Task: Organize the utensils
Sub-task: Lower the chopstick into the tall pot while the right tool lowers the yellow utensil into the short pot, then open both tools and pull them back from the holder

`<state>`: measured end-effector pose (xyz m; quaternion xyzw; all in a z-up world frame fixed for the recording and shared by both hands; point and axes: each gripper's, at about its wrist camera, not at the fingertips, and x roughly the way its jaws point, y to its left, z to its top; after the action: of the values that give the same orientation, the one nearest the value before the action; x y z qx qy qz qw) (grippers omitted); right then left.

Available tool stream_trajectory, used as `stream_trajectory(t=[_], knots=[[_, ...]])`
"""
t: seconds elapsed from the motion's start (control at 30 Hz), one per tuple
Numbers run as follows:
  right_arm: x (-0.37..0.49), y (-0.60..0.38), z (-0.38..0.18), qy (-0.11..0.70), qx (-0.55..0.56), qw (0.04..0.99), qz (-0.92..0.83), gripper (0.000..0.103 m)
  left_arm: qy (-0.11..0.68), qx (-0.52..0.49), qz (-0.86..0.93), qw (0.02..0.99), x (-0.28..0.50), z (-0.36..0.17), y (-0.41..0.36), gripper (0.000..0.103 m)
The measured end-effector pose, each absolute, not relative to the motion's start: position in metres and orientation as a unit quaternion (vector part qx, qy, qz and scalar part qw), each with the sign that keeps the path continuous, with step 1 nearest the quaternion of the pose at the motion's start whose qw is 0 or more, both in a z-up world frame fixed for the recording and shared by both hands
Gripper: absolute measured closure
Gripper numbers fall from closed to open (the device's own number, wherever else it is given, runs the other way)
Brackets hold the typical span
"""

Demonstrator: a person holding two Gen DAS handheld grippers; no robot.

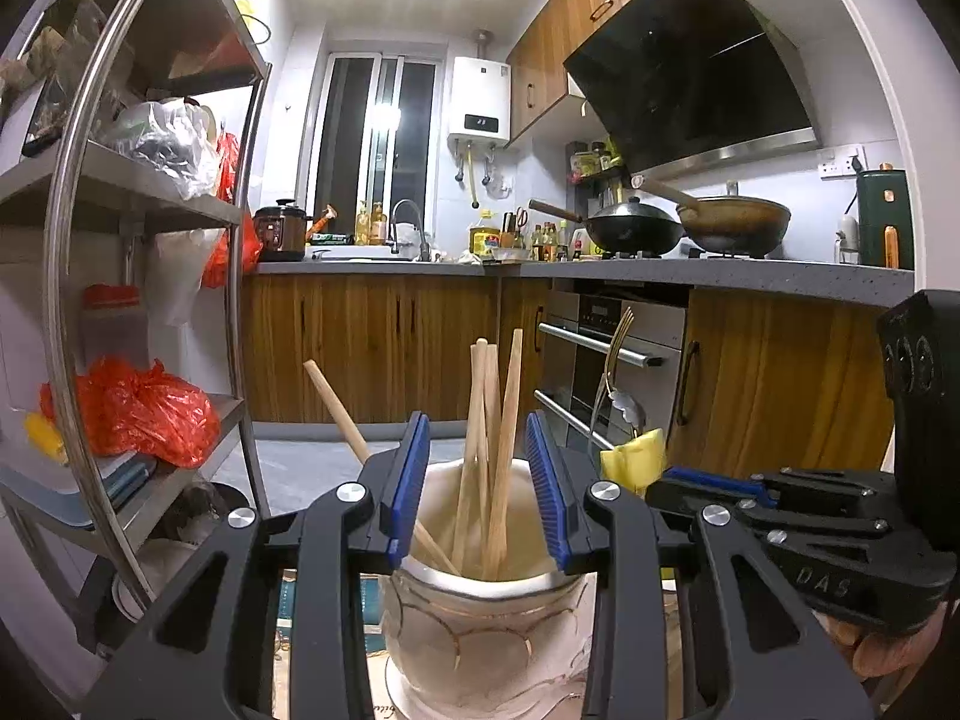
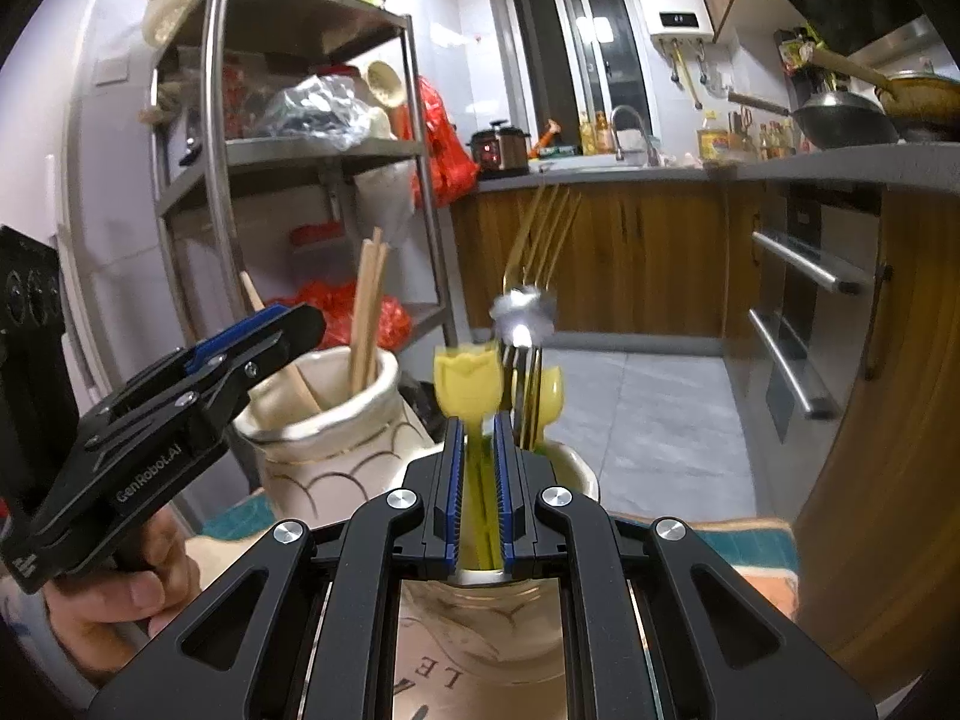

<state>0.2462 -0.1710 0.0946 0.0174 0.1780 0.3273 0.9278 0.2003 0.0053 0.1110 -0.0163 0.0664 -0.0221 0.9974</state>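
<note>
My left gripper (image 1: 478,480) is open above a cream ceramic jar (image 1: 474,618) that holds several wooden chopsticks (image 1: 489,450) and a wooden handle (image 1: 336,411). My right gripper (image 2: 478,492) is shut on the green stem of a yellow tulip-shaped utensil (image 2: 468,384), held over a second cream jar (image 2: 570,468). That jar also holds a second yellow utensil (image 2: 552,396), a gold fork (image 2: 540,240) and a silver spoon (image 2: 522,309). The left gripper (image 2: 264,336) shows in the right wrist view over the chopstick jar (image 2: 336,438). The right gripper (image 1: 708,483) shows in the left wrist view.
A metal shelf rack (image 1: 150,240) with red bags (image 1: 144,414) stands at the left. Wooden cabinets and a built-in oven (image 1: 606,360) are behind. The counter (image 1: 720,273) carries woks, bottles and a sink. The jars stand on a patterned mat (image 2: 750,534).
</note>
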Motion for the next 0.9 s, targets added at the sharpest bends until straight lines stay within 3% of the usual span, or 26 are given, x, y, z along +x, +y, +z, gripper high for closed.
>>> stream_trajectory(t=[0.1, 0.33, 0.5, 0.63, 0.73, 0.9], knots=[[0.238, -0.178, 0.100, 0.159, 0.025, 0.933, 0.322, 0.082, 0.063, -0.020, -0.023, 0.998, 0.190, 0.115, 0.010, 0.063], [0.225, -0.191, 0.105, 0.137, 0.038, 0.938, 0.317, 0.070, 0.062, -0.035, -0.022, 0.997, 0.169, 0.120, 0.021, 0.035], [0.214, -0.195, 0.102, 0.127, 0.041, 0.942, 0.309, 0.042, 0.067, -0.035, -0.019, 0.997, 0.155, 0.113, 0.024, 0.019], [0.208, -0.196, 0.096, 0.125, 0.036, 0.945, 0.302, 0.035, 0.065, -0.032, -0.011, 0.997, 0.143, 0.108, 0.027, 0.005], [0.201, -0.200, 0.089, 0.121, 0.035, 0.947, 0.294, 0.021, 0.065, -0.035, -0.008, 0.997, 0.138, 0.104, 0.031, 0.005], [0.188, -0.201, 0.076, 0.118, 0.025, 0.954, 0.274, 0.011, 0.068, -0.040, -0.009, 0.997, 0.129, 0.095, 0.034, 0.005]])
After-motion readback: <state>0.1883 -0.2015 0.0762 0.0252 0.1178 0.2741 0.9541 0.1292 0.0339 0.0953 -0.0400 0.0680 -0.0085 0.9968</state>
